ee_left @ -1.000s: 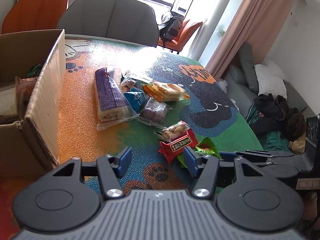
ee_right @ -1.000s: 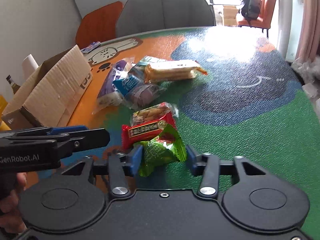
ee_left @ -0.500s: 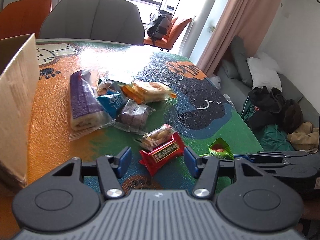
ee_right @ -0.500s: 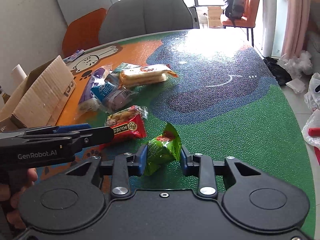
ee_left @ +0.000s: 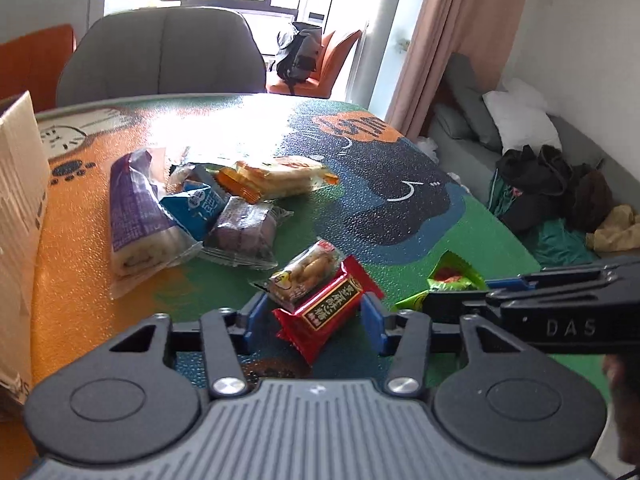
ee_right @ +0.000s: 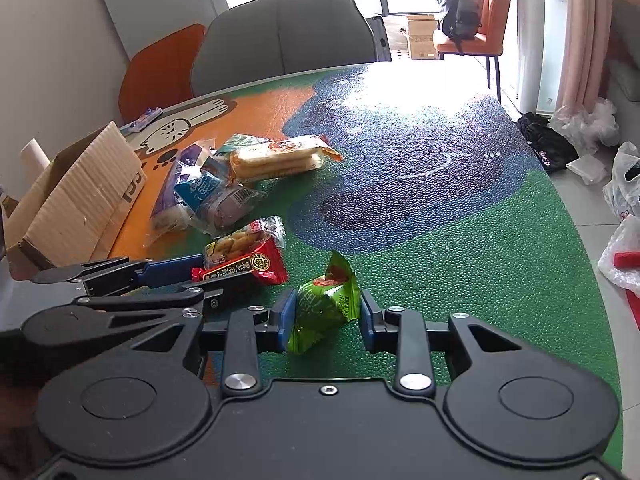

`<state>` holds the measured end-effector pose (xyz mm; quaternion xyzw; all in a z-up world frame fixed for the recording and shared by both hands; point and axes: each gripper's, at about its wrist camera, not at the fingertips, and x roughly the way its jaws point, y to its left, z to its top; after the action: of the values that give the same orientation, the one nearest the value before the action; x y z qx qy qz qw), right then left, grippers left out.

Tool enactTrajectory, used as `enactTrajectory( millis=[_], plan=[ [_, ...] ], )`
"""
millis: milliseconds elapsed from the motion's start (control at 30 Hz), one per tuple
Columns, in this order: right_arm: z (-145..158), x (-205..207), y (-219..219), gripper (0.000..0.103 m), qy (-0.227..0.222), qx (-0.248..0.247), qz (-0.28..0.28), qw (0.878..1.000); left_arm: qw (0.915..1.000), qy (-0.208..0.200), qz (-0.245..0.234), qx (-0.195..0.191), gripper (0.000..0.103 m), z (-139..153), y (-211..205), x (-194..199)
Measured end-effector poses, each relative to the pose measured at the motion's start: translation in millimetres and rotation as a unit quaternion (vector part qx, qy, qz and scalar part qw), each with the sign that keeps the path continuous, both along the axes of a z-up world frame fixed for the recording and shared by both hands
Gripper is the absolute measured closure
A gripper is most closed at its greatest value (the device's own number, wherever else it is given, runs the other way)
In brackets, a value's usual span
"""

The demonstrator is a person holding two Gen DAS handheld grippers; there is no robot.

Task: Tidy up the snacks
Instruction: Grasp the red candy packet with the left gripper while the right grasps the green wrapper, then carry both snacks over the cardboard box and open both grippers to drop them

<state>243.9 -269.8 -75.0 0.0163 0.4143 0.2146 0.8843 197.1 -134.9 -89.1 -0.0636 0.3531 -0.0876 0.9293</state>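
Seven snack packets showed on the table (ee_right: 460,208), whose pebbled mat carried orange, blue and green cartoon shapes. One cardboard box (ee_right: 76,208) of corrugated board stood open at the table's nine o'clock side.

The left gripper (ee_left: 314,320) had its blue pads either side of one glossy red packet (ee_left: 328,308), a flat rectangular wrapper with a gold-and-black label; the jaws were closing on it, and a narrow gap still showed at each pad. Overlapping the red packet at its eleven o'clock lay one clear crinkled packet (ee_left: 306,274) of pale, lumpy biscuits.

The right gripper (ee_right: 324,316) was clamped on one shiny green packet (ee_right: 326,304), a puffy pillow-shaped foil pouch with pinched ends, both pads pressed into its sides. In the left wrist view that green packet lay at about three o'clock of the red one.

Four more packets clustered toward twelve o'clock: one long purple-wrapped roll cake (ee_left: 138,216) with a cream-coloured end, one small blue packet (ee_left: 194,206), one clear-wrapped purple block (ee_left: 246,226), and one orange-edged packet of layered pale wafers (ee_left: 276,178).

Beyond the far edge stood one grey padded chair (ee_right: 280,48) and one orange chair (ee_right: 160,68). A person's hand (ee_left: 624,392) showed dimly behind the right gripper.
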Motion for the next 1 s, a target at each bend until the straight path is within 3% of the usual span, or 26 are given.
enactTrajectory(
  millis=[133, 500, 767, 1000],
  plan=[
    [0, 0, 0, 0.072, 0.000, 0.001, -0.002, 1.000, 0.9999, 0.002, -0.013, 0.001, 0.082, 0, 2, -3],
    [4, -2, 9, 0.075, -0.006, 0.008, 0.011, 1.000, 0.9997, 0.009, -0.012, -0.018, 0.084, 10, 15, -17],
    [14, -5, 17, 0.086, -0.019, 0.009, 0.017, 1.000, 0.9997, -0.014, 0.003, -0.021, 0.084, 34, 26, -23],
    [29, -8, 23, 0.089, -0.041, 0.015, 0.015, 0.999, 0.9989, -0.035, 0.016, -0.028, 0.084, 51, 41, -26]
  ],
)
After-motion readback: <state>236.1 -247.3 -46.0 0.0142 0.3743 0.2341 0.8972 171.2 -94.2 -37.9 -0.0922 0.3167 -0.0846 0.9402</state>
